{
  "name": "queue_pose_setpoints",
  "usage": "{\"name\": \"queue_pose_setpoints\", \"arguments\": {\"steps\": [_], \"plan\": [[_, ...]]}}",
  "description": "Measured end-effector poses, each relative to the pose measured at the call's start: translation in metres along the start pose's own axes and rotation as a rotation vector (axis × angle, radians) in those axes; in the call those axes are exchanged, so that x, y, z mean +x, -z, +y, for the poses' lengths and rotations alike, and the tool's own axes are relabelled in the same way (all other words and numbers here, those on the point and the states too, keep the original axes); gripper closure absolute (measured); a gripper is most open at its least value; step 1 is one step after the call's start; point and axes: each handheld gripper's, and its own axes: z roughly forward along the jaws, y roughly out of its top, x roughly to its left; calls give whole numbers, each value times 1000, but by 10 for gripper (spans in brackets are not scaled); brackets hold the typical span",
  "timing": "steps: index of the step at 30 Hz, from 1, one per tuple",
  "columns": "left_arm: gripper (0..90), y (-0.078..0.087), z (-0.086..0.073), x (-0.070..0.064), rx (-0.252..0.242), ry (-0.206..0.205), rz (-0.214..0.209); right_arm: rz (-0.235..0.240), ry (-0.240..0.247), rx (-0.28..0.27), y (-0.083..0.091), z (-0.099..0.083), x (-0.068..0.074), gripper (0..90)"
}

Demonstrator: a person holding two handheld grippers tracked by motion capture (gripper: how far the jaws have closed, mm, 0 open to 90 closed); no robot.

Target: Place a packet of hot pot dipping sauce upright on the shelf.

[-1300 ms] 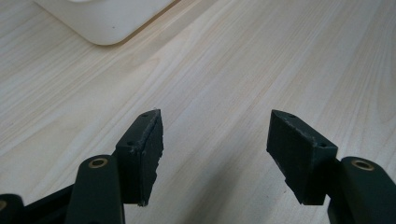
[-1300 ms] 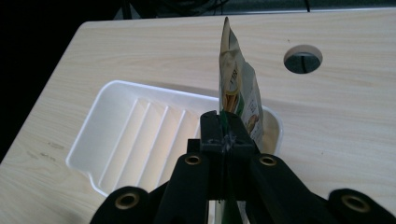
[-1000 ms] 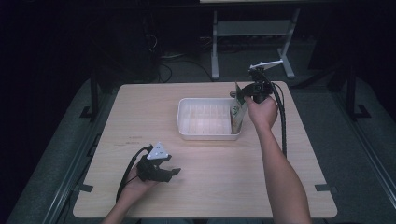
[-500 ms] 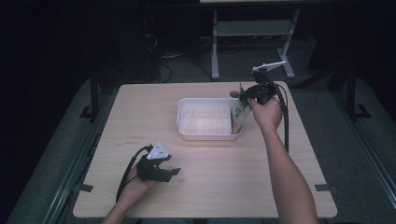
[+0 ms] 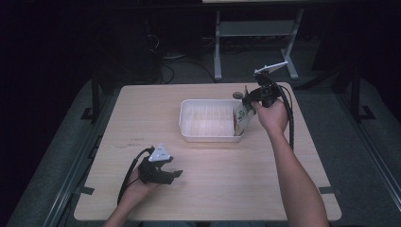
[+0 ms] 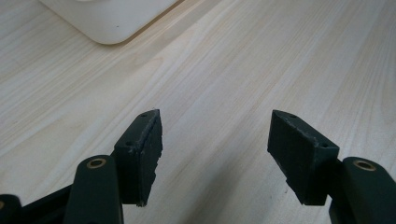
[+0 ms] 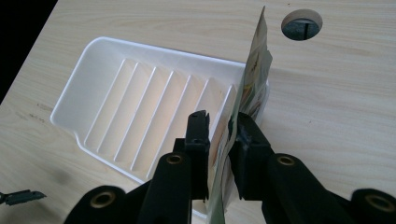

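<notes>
A white ribbed tray (image 5: pixel 208 136) sits on the wooden table, right of centre. A flat printed packet (image 5: pixel 242 118) stands on edge at the tray's right end. My right gripper (image 5: pixel 248 101) is shut on its upper part. In the right gripper view the packet (image 7: pixel 254 79) runs upright between the two black jaws of my right gripper (image 7: pixel 223 128), above the tray (image 7: pixel 93 51). My left gripper (image 5: pixel 176 175) rests low at the front left of the table. In the left gripper view my left gripper (image 6: pixel 215 135) is open, with bare wood between its fingers.
A round cable hole (image 5: pixel 235 96) lies in the tabletop just behind the tray; it also appears beyond the packet as the hole (image 7: pixel 302 23). One tray corner (image 6: pixel 112 23) shows far ahead of the left jaws. A metal stand (image 5: pixel 255 28) is on the dark floor behind the table.
The right hand and its gripper have drifted slightly to the right with the packet still held at the tray's right end. The left gripper has not moved.
</notes>
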Motion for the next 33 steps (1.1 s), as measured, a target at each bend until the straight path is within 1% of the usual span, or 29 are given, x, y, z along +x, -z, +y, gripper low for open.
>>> {"name": "queue_pose_setpoints", "arguments": {"steps": [7, 12, 17, 19, 20, 22, 24, 30, 33], "plan": [[340, 0, 0, 0, -5, 5, 4, 10, 12, 11, 4, -2, -1, 709], [335, 0, 0, 1, -5, 6, 6, 16, 19, -3, 8, -4, -1, 679], [329, 0, 0, 1, -1, 5, 7, 20, 10, -9, 14, -8, -7, 662], [327, 0, 0, 1, 0, 6, 8, 36, 0, -14, 17, -10, -11, 640], [327, 0, 0, 1, 1, 6, 9, 36, 0, -14, 17, -10, -11, 640], [326, 0, 0, 1, 2, 6, 10, 51, -6, -13, 19, -12, -13, 633], [325, 0, 0, 1, 2, 6, 10, 53, 2, -13, 21, -14, -14, 623], [321, 0, 0, 1, 1, 7, 12, 65, 7, -21, 26, -17, -15, 596], [320, 0, 0, 1, 2, 7, 13, 62, 15, -15, 26, -18, -14, 591]]}}
